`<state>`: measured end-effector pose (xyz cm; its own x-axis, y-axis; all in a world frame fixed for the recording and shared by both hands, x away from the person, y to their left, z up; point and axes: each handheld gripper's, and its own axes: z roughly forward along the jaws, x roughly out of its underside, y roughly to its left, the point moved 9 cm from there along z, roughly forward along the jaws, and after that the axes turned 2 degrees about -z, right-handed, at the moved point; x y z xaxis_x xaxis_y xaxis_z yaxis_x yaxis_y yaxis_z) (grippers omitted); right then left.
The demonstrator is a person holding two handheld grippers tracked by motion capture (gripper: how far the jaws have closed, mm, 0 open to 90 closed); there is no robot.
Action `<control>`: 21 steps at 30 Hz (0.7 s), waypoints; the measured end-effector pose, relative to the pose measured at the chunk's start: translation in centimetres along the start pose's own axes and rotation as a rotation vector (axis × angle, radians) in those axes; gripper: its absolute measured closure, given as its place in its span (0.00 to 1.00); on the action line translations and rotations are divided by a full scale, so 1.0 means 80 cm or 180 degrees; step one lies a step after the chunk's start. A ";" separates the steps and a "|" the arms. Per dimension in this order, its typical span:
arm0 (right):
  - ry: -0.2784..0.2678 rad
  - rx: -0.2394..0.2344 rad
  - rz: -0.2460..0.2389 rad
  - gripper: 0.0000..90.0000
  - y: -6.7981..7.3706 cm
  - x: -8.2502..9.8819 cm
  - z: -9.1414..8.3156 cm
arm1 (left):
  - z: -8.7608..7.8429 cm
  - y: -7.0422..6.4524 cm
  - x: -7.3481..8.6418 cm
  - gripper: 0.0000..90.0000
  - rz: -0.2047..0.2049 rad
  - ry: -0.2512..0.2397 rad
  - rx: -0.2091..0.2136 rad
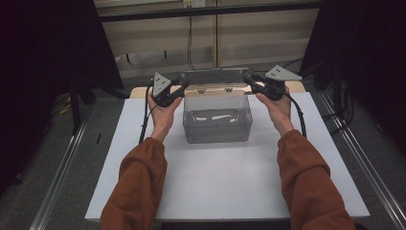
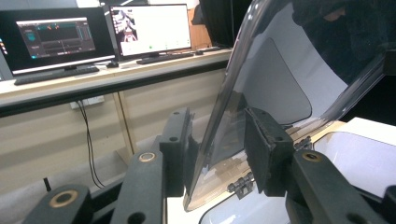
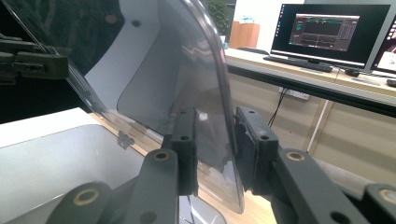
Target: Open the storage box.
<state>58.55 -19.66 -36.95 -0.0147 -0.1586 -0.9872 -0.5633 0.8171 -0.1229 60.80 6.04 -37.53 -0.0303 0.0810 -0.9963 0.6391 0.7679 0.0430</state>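
1. The clear plastic box (image 1: 218,120) sits near the table's (image 1: 225,187) far edge, its hinged lid (image 1: 214,76) standing upright.
2. The left gripper (image 2: 215,149) pinches the lid's left end; the right gripper (image 3: 215,144) pinches the right end, the lid's edge between each pair of jaws.
3. To do this well, I'd swing both hands together around the hinge (image 2: 240,185), level with each other, so the lid doesn't twist.
4. Keep the clamp light; thin plastic can flex or slip.
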 end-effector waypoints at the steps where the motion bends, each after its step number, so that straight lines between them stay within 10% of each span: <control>1: 0.0001 -0.0005 0.0006 0.77 -0.001 0.000 0.000 | 0.001 -0.001 0.000 0.69 0.0027 0.0015 0.0012; 21: 0.0065 -0.0044 0.0215 0.79 -0.013 0.011 0.016 | 0.017 0.008 0.008 0.73 -0.0011 0.0091 -0.0026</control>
<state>60.15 -19.95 -37.84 -0.0697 -0.1148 -0.9909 -0.5719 0.8185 -0.0546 62.24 5.74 -38.26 -0.0546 0.0965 -0.9938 0.6327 0.7733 0.0403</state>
